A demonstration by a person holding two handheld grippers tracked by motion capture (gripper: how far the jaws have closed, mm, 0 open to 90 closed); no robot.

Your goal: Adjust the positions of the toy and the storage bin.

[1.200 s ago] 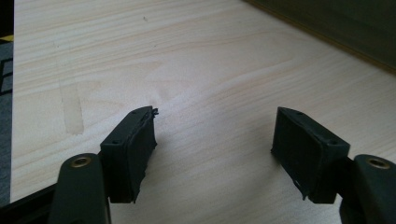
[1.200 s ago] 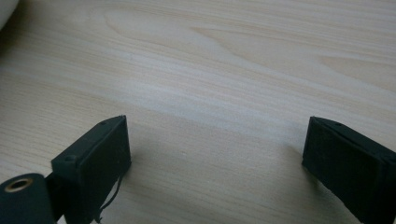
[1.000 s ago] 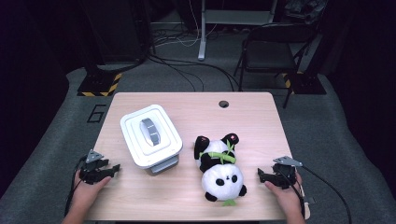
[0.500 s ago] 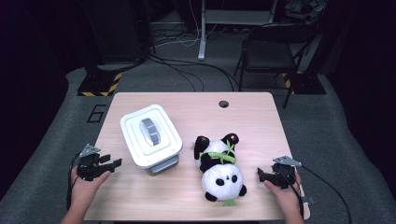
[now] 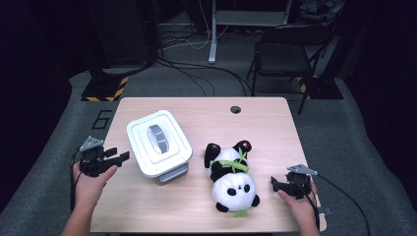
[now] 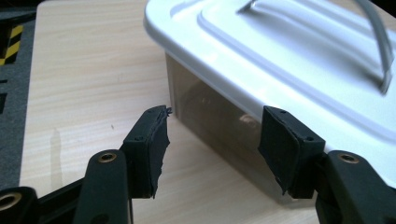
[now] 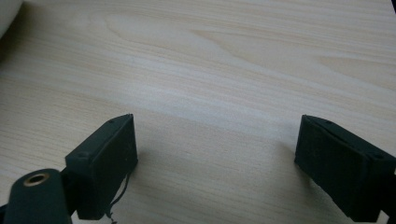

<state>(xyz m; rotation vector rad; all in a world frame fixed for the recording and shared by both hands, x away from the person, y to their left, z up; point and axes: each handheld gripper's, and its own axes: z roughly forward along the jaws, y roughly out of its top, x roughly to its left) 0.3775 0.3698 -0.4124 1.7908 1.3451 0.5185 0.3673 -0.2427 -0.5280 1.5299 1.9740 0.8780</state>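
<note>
A white-lidded clear storage box (image 5: 158, 142) with a grey handle stands on the left half of the wooden table (image 5: 265, 128). A plush panda (image 5: 231, 177) lies on its back to the right of the box. My left gripper (image 5: 120, 157) hovers at the table's left edge and points at the box. In the left gripper view the left gripper (image 6: 217, 140) stands open a short way from the box (image 6: 280, 56) wall; its jaws have just closed a little, with nothing between them. My right gripper (image 5: 274, 184) rests low, right of the panda. In the right gripper view the right gripper (image 7: 215, 158) is open over bare wood.
A round cable hole (image 5: 235, 109) sits near the table's far edge. Beyond the table are a folding chair (image 5: 285, 49), floor cables (image 5: 196, 73) and yellow-black striped floor tape (image 5: 105, 91). A sliver of the panda (image 7: 7, 9) shows at the top left of the right gripper view.
My left gripper has risen off the table and now hovers level with the box's side. The right gripper, the box and the panda have stayed put.
</note>
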